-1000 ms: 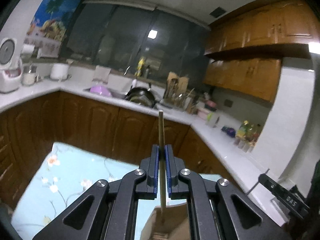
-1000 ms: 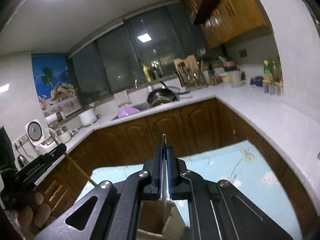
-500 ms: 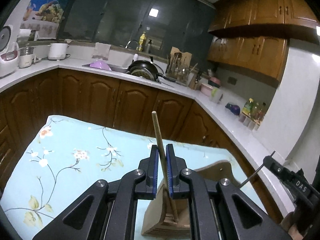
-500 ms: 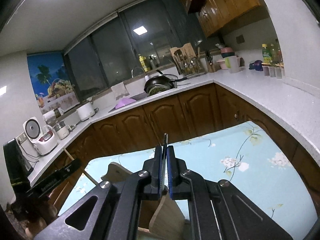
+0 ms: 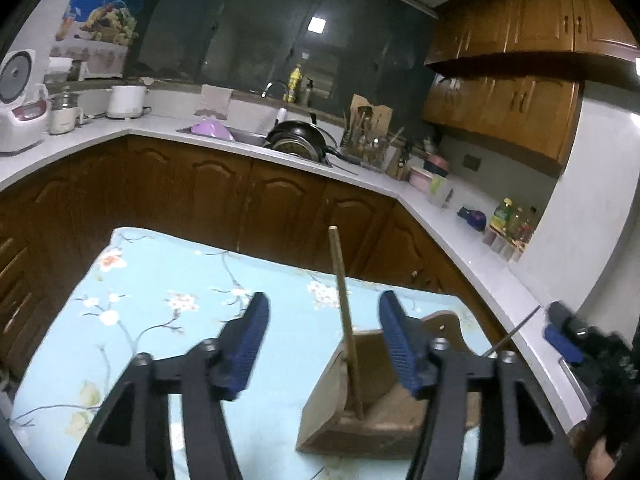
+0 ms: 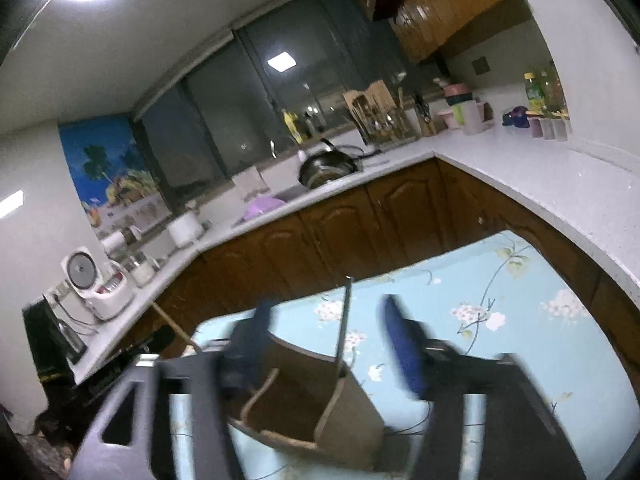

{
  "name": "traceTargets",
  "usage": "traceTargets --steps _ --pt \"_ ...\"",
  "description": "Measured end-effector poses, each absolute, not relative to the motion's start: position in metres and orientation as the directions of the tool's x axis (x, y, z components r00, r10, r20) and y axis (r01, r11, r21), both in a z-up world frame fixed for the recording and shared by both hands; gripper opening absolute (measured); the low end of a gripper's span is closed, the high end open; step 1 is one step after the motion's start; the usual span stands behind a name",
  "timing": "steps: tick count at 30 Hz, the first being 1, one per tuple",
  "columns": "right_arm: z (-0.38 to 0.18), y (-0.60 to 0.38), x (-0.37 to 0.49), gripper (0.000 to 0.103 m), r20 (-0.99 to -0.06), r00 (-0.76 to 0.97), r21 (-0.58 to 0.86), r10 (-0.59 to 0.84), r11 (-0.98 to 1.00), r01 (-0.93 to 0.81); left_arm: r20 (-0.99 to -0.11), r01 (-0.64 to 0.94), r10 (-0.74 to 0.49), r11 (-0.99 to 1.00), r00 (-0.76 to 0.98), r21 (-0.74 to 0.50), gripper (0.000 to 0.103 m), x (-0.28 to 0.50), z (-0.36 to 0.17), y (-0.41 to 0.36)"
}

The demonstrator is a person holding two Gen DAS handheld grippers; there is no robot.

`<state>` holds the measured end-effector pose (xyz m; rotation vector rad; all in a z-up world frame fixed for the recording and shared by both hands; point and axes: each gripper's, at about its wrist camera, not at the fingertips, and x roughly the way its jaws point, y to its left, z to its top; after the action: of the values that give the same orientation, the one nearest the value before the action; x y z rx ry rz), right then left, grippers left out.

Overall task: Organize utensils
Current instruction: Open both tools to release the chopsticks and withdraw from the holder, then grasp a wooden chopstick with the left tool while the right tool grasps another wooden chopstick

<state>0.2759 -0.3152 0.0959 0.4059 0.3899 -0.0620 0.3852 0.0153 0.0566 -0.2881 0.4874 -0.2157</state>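
Left wrist: fingers (image 5: pixel 322 312) opening off wooden chopstick (image 5: pixel 345 320), right fingers (image 6: pixel 326 320) opening off metal chopstick (image 6: pixel 344 320).

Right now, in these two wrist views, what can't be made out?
- Wooden stick, left wrist view: lower end hidden inside the wooden holder.
- Metal utensil, right wrist view: working end hidden in the holder.
- Right hand-held gripper: fingers motion-blurred, jaws opening.
- Counter bottles: labels too small.

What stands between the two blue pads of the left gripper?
In the left wrist view, a wooden stick rises from the wooden holder between the pads of the left gripper; the opening jaws stand clear of it.
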Motion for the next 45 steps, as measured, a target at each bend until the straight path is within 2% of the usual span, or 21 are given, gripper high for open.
traceTargets --steps 2,4,7,15,23,28,36,45 --pt "0.101 -0.314 0.260 0.091 -0.355 0.935 0.381 0.020 0.916 0.125 -0.434 0.113 -0.251 0.941 0.865 -0.319 0.083 0.373 0.058 0.022" --pt "0.104 -0.312 0.244 0.099 -0.344 0.938 0.396 0.032 0.911 0.114 -0.432 0.096 -0.234 0.943 0.871 -0.318 0.087 0.355 0.059 0.031" --pt "0.106 -0.308 0.219 0.101 -0.351 0.935 0.405 0.048 0.908 0.106 -0.442 0.077 -0.215 0.948 0.871 -0.309 0.094 0.326 0.058 0.042" --pt "0.098 -0.299 0.150 0.102 -0.391 0.919 0.425 0.052 0.896 0.130 -0.459 0.052 -0.170 0.965 0.872 -0.257 0.097 0.235 0.059 0.055" --pt "0.074 -0.303 0.081 0.102 -0.439 0.899 0.405 0.002 0.893 0.195 -0.494 0.072 -0.183 0.969 0.850 -0.234 0.097 0.162 0.050 0.056" --pt "0.056 -0.305 0.057 0.102 -0.492 0.871 0.407 -0.011 0.881 0.241 -0.529 0.086 -0.209 0.965 0.822 -0.248 0.097 0.143 0.046 0.056" --pt "0.027 -0.291 0.046 0.102 -0.571 0.819 0.287 -0.058 0.920 0.265 -0.598 0.075 -0.204 0.969 0.775 -0.234 0.097 0.142 0.035 0.057" --pt "0.019 -0.292 0.058 0.102 -0.590 0.807 0.282 -0.034 0.928 0.245 -0.647 0.088 -0.206 0.974 0.734 -0.211 0.096 0.160 0.038 0.049"
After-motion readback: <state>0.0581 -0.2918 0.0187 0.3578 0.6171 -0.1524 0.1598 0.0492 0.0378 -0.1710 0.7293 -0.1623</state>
